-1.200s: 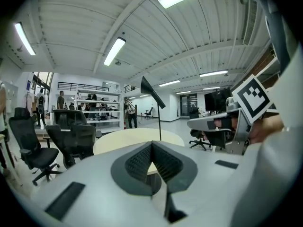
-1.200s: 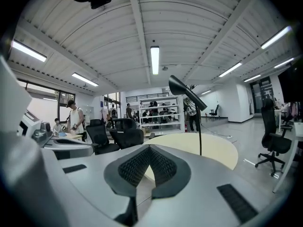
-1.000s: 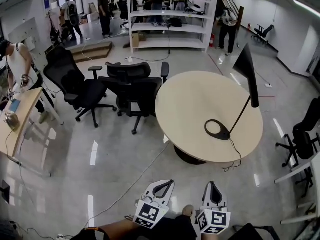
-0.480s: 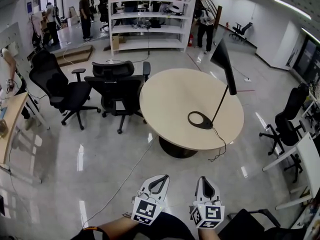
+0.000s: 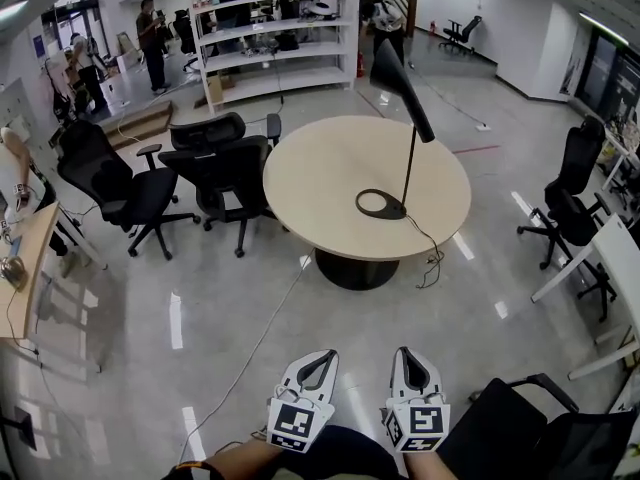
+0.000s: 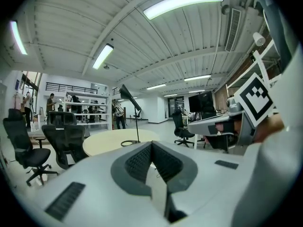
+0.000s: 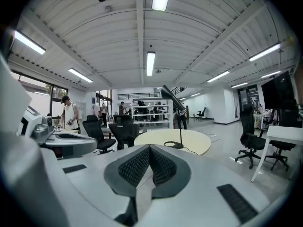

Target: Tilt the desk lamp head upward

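Note:
The black desk lamp (image 5: 405, 138) stands on a round beige table (image 5: 320, 188), well ahead of me. Its ring base (image 5: 380, 204) lies on the tabletop, and the long head (image 5: 400, 76) slopes down to the right on a thin stem. My left gripper (image 5: 321, 358) and right gripper (image 5: 409, 358) are held low near my body, both shut and empty, far from the table. The lamp (image 6: 135, 119) shows small beyond the shut left gripper (image 6: 151, 146) in the left gripper view. In the right gripper view the lamp (image 7: 176, 122) stands past the shut right gripper (image 7: 149, 148).
Black office chairs (image 5: 225, 163) crowd the table's left side; another chair (image 5: 575, 183) stands to the right and one (image 5: 520, 428) close by my right. A cable (image 5: 250, 348) runs across the glossy floor. White shelving (image 5: 275, 38) and people are behind; desks flank both sides.
The table and lamp have shifted left and toward the middle of the head view as I come round. Both grippers stay shut and low.

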### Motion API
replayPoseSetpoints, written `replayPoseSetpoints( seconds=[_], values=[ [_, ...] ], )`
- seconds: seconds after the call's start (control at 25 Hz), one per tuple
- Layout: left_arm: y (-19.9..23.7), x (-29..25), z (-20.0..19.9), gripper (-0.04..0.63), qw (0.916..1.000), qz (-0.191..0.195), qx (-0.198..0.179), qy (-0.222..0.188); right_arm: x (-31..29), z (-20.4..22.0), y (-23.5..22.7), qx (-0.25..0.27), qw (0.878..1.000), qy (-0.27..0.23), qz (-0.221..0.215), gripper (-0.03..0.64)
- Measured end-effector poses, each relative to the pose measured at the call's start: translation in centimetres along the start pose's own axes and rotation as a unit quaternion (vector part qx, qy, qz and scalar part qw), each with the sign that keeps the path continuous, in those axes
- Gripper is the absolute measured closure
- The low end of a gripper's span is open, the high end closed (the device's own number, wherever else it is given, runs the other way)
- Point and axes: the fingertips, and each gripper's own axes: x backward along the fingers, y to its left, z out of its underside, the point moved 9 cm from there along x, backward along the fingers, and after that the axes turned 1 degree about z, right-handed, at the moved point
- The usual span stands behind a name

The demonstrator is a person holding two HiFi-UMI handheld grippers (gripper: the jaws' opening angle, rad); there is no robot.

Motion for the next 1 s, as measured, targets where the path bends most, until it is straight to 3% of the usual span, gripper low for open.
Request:
replayPoseSetpoints(
  seconds=[0.2, 0.52, 1.0],
  values=[
    [-3.8, 2.9, 1.8, 0.548, 0.9999, -0.013, 0.001, 0.007, 4.2, 1.9, 0.0, 0.005, 1.0, 0.001, -0.009, 0.607],
    [-6.1, 5.5, 2.4, 0.548, 0.9998, -0.022, -0.002, -0.001, 7.3, 3.2, 1.3, 0.009, 1.0, 0.006, -0.02, 0.607],
    [-5.4, 6.5, 3.0, 0.548, 0.9982, -0.059, -0.002, -0.004, 7.9, 3.5, 1.6, 0.009, 1.0, 0.006, -0.018, 0.607]
  ],
)
